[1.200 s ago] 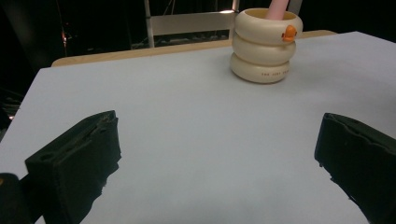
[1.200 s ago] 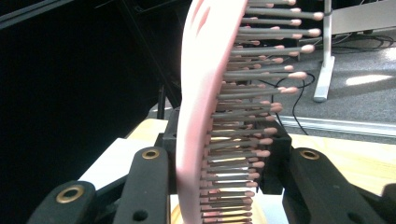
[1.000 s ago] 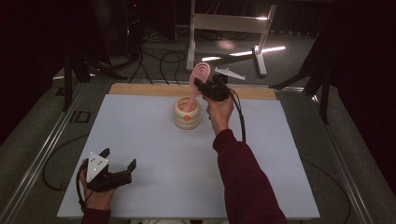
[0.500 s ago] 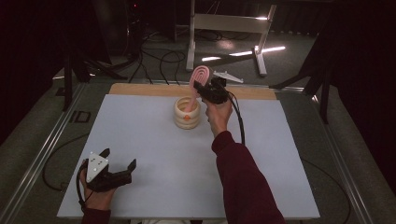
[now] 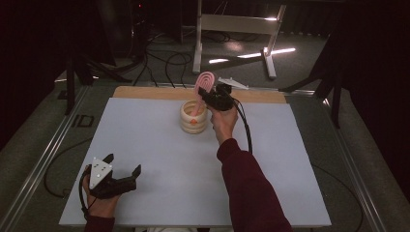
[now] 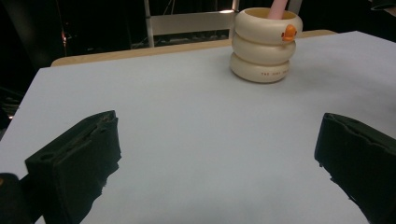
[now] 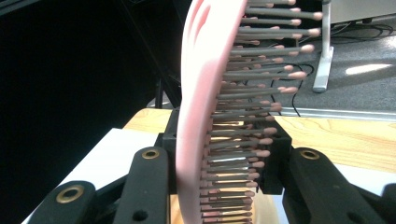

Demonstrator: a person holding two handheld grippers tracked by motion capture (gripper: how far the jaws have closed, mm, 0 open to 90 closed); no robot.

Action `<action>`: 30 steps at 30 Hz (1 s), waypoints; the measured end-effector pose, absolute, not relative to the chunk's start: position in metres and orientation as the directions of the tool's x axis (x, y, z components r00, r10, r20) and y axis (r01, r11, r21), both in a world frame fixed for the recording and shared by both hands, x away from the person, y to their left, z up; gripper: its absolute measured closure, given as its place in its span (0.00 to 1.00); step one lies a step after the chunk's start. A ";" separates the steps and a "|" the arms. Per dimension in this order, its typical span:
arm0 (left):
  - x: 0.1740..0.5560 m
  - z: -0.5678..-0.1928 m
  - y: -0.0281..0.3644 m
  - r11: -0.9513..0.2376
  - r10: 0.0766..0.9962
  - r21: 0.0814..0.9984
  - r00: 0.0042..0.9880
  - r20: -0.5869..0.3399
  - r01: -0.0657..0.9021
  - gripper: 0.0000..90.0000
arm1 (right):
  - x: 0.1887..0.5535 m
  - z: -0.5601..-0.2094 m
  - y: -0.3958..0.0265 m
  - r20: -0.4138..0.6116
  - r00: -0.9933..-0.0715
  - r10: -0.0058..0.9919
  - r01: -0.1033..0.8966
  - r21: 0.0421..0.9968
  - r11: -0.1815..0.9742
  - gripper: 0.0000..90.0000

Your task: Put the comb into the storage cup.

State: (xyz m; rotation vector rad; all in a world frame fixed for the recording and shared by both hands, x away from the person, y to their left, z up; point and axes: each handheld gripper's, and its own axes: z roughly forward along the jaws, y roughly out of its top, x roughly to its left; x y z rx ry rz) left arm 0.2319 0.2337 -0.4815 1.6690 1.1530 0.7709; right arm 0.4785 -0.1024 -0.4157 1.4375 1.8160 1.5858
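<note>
High view: right gripper [image 5: 209,98] is clamped on a pink hairbrush [image 5: 204,83], at the far middle of the white table mat [image 5: 159,145]. Brush stands nearly upright, head up, handle end down inside the cream ringed cup [image 5: 193,117]. Cup sits on the mat near its far edge, just left of the right hand [image 5: 223,121]. Left gripper [image 5: 123,170] rests at the near-left corner of the mat, well apart from the cup, jaws spread, nothing between them. Grey three-cornered plate [image 5: 99,170] on top of it. Wooden board edge [image 5: 145,93] shows beyond the mat.

Left gripper view: both black jaws stand wide apart over bare mat [image 6: 187,140], gripping nothing. Cup [image 6: 265,44] sits ahead and to the right, three stacked rings, small orange duck mark on the top ring. Pink handle [image 6: 279,9] sticks up out of its mouth.

Right gripper view: jaws closed on the brush [image 7: 205,93], one pad against the pink back, the other on the bristle side. Bristles [image 7: 261,70] point right, pink tips. Cup rim is just visible below the brush, blurred.
</note>
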 end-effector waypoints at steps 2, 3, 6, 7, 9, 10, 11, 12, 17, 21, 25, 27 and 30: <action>0.232 -0.481 0.234 -0.122 0.932 0.931 0.361 -0.012 0.345 0.01 | 0.478 -0.417 -0.101 0.350 -0.433 0.831 0.458 0.879 -0.131 0.71; 0.232 -0.481 0.234 -0.121 0.933 0.931 0.361 -0.013 0.344 0.01 | 0.478 -0.417 -0.101 0.351 -0.433 0.830 0.460 0.878 -0.132 0.71; 0.232 -0.482 0.234 -0.119 0.933 0.931 0.359 -0.014 0.345 0.01 | 0.478 -0.418 -0.100 0.352 -0.431 0.831 0.460 0.878 -0.133 0.71; 0.232 -0.482 0.234 -0.120 0.933 0.931 0.360 -0.014 0.346 0.01 | 0.478 -0.419 -0.099 0.354 -0.430 0.830 0.462 0.877 -0.135 0.71; 0.232 -0.481 0.234 -0.120 0.933 0.931 0.361 -0.013 0.344 0.01 | 0.478 -0.419 -0.099 0.354 -0.429 0.831 0.461 0.877 -0.136 0.71; 0.232 -0.481 0.234 -0.120 0.933 0.931 0.361 -0.014 0.344 0.01 | 0.478 -0.419 -0.098 0.355 -0.429 0.830 0.461 0.877 -0.137 0.71; 0.232 -0.481 0.234 -0.121 0.933 0.931 0.361 -0.012 0.346 0.01 | 0.478 -0.420 -0.098 0.355 -0.429 0.831 0.461 0.877 -0.137 0.71; 0.232 -0.482 0.234 -0.121 0.933 0.930 0.360 -0.013 0.346 0.01 | 0.478 -0.420 -0.097 0.355 -0.429 0.831 0.461 0.877 -0.136 0.71; 0.232 -0.481 0.234 -0.123 0.932 0.930 0.361 -0.011 0.345 0.01 | 0.477 -0.423 -0.096 0.354 -0.430 0.830 0.464 0.876 -0.132 0.71; 0.232 -0.482 0.234 -0.124 0.932 0.930 0.361 -0.011 0.346 0.01 | 0.477 -0.424 -0.096 0.355 -0.429 0.830 0.465 0.875 -0.134 0.71; 0.232 -0.482 0.234 -0.123 0.933 0.930 0.361 -0.011 0.346 0.01 | 0.477 -0.426 -0.095 0.356 -0.429 0.830 0.467 0.874 -0.133 0.71; 0.232 -0.482 0.234 -0.121 0.933 0.930 0.360 -0.013 0.347 0.01 | 0.477 -0.426 -0.094 0.355 -0.429 0.831 0.468 0.874 -0.132 0.71; 0.232 -0.482 0.234 -0.122 0.932 0.930 0.361 -0.012 0.347 0.01 | 0.477 -0.427 -0.094 0.357 -0.428 0.830 0.469 0.873 -0.134 0.71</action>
